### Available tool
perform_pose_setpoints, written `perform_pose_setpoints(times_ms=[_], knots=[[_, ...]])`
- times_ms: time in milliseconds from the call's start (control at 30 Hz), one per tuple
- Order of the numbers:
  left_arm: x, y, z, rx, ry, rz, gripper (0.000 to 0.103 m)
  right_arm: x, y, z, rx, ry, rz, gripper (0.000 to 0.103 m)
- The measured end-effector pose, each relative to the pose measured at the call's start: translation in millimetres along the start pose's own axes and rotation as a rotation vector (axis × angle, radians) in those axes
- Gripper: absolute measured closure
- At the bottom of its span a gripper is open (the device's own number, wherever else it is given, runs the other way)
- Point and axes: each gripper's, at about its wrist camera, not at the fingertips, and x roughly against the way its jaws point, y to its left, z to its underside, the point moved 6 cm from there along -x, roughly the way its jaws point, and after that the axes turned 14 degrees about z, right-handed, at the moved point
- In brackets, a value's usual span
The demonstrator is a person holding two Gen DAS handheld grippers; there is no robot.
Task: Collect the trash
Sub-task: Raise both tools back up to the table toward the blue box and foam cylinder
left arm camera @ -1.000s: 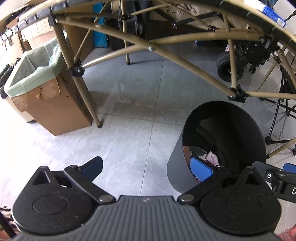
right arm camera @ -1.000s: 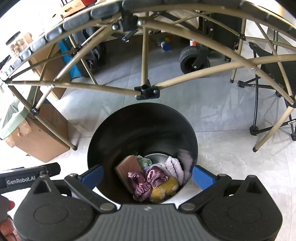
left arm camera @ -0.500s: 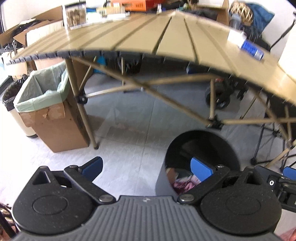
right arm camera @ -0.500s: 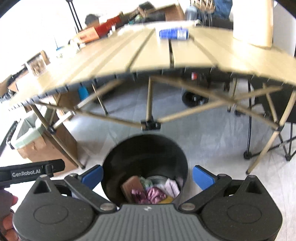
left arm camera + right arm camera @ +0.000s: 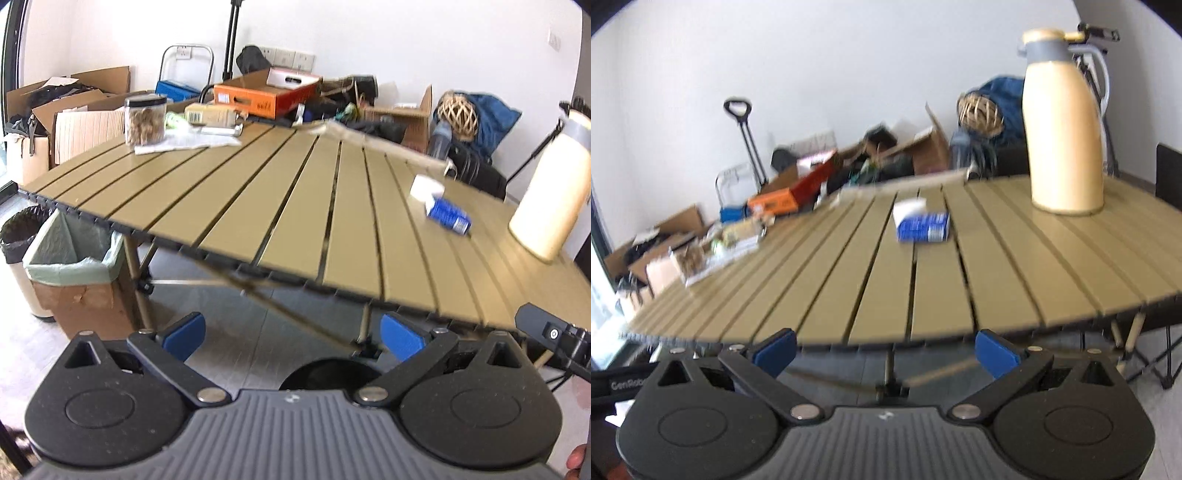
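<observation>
Two hand-held grippers are in your grip, both below the near edge of the slatted worktop (image 5: 923,280). Your left hand-held gripper (image 5: 291,332) is spread wide with nothing between its fingers; your right hand-held gripper (image 5: 884,347) is spread just as wide and empty. On the worktop, the cream jug (image 5: 1063,129) stands upright near the right end. The blue-and-white carton (image 5: 921,221) lies on its side mid-worktop, left of the jug. Under the worktop edge, the black bin (image 5: 325,374) shows only its rim.
</observation>
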Motion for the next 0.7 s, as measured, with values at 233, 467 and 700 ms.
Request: perform_pose_setpoints(times_ms=[233,467,700], knots=[[-15.5,-18.8,-39.0,0.031,-0.070,0.009,0.000,-14.8,-6.5,-44.8,-0.049,-0.127,0.017,0.000],[-47.6,-27.4,-77.5,0.053,-0.108,-0.008,0.000,-45.3,-11.8,-76.5,-0.074,-0.165,0.029,0.000],[-84.4,-34.6,-110.7,0.024,-0.139,-0.032,0.000,-84.6,-18.1,-110.5,-0.137,-0.187,0.025,0.000]])
